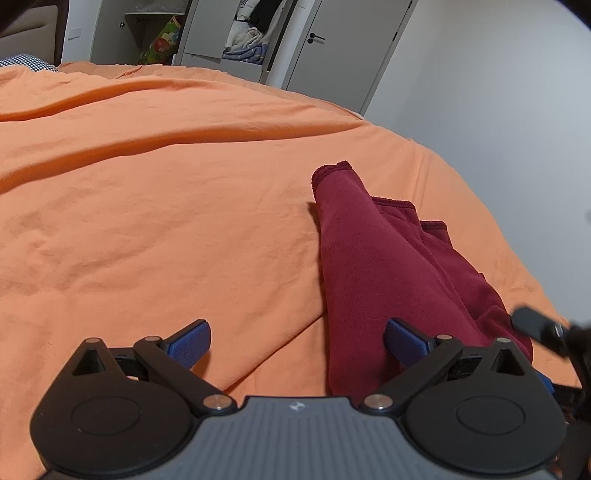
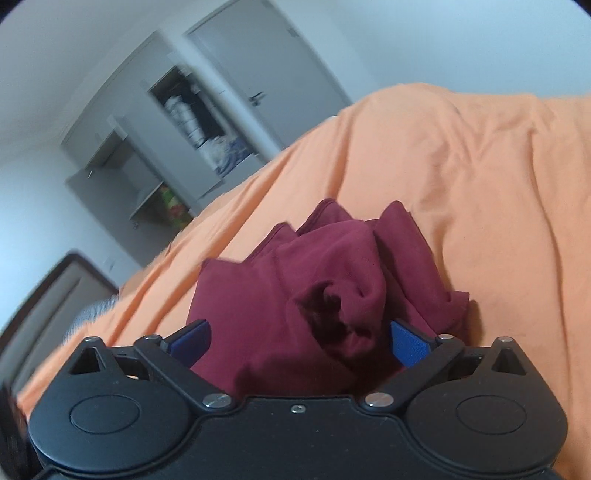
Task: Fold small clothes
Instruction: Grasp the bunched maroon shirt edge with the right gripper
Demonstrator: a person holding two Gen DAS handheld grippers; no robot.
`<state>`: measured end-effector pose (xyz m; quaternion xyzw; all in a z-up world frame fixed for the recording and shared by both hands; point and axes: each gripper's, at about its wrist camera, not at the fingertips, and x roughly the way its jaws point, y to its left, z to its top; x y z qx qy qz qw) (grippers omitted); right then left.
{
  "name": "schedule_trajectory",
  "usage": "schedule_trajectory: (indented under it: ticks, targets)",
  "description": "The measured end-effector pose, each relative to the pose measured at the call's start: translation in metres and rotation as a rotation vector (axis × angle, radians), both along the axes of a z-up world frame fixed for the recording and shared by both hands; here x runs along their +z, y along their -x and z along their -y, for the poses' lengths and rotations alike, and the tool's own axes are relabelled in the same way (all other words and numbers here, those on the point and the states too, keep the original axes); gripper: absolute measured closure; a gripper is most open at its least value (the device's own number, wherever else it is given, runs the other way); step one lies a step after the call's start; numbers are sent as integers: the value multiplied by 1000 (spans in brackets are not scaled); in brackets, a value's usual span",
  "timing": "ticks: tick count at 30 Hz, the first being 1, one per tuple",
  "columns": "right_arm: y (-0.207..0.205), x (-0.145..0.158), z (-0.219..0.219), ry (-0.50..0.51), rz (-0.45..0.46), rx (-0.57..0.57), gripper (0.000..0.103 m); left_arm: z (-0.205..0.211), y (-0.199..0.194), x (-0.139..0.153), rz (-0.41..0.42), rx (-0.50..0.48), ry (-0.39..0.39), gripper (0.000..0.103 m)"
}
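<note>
Lying crumpled on the orange bedspread [image 1: 166, 206], the dark red garment [image 1: 373, 266] ran lengthwise away from my left claw [image 1: 297, 343], its long axis pointing up the bed toward the open wardrobe [image 1: 243, 33] at the far wall. From that left camera I saw the near end of the cloth reach in between the two blue pads, closer to the right-hand pad [image 1: 406, 341] than to the other; the fingers stood spread wide and gripped nothing, and I could not tell whether that pad touched the fabric or merely sat beside it. A hemmed edge showed at the far tip, with looser layers spilling off to the right side.

My right claw [image 2: 299, 341] was the nearer of the two. Its camera showed the garment [image 2: 317, 280] bunched directly ahead, filling the gap between the pads and reaching back to the claw's body. The fingers there were also parted, at about the same spread as the left, so I judged the cloth sat inside the opening rather than being pinched. A dark part of that right claw edged into the left view at lower right [image 1: 535, 326], just beside the heap. By my reading, folding had not yet begun; the cloth first needed spreading flat along that axis.
</note>
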<state>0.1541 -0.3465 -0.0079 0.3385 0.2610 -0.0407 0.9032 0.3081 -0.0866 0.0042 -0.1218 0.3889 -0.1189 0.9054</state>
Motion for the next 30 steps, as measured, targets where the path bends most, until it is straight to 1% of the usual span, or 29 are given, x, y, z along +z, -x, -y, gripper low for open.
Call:
schedule_trajectory:
  ticks: [1,3,4,5,7,8,9,12,13,16,19,21,22,23,27,30]
  targets:
    - [-4,-2,2,-13,-13,-24,8,0,0,0,1,-1,0,1]
    - [-8,-5,5,-33,-38,-74,17,-1,2,0,2,-1,2,1]
    - [-10,-6,7,-38,-48,-94,19,-1,3,0,2,-1,3,1]
    - [-11,-8,8,-43,-58,-109,25,0,3,0,2,0,4,1]
    - [-11,-9,10,-42,-54,-121,41,0,3,1,5,-4,3,1]
    - [-13,-10,9,-21,-60,-125,58,0,3,2,9,-6,1,1]
    - [-14,-9,8,7,-68,-132,71,0,3,3,10,-8,1,1]
    - [-12,-8,9,51,-23,-109,82,1,5,5,12,-21,19,1]
    - [-13,-7,10,71,-3,-103,83,2,5,6,12,-27,23,1]
    - [-4,6,6,176,71,-82,85,8,4,9,16,-51,39,1]
    - [13,22,3,286,132,-86,85,17,1,17,30,-100,69,1]
    - [23,26,3,361,149,-99,85,25,0,21,44,-127,79,1]
    - [26,25,4,386,142,-100,85,29,0,22,48,-138,79,1]
    - [29,22,6,396,125,-101,85,33,-1,21,47,-144,73,1]
    - [34,-1,15,357,45,-110,84,46,-6,8,-3,-141,26,1]
    - [37,-13,17,340,16,-118,84,47,-4,-1,-28,-149,13,1]
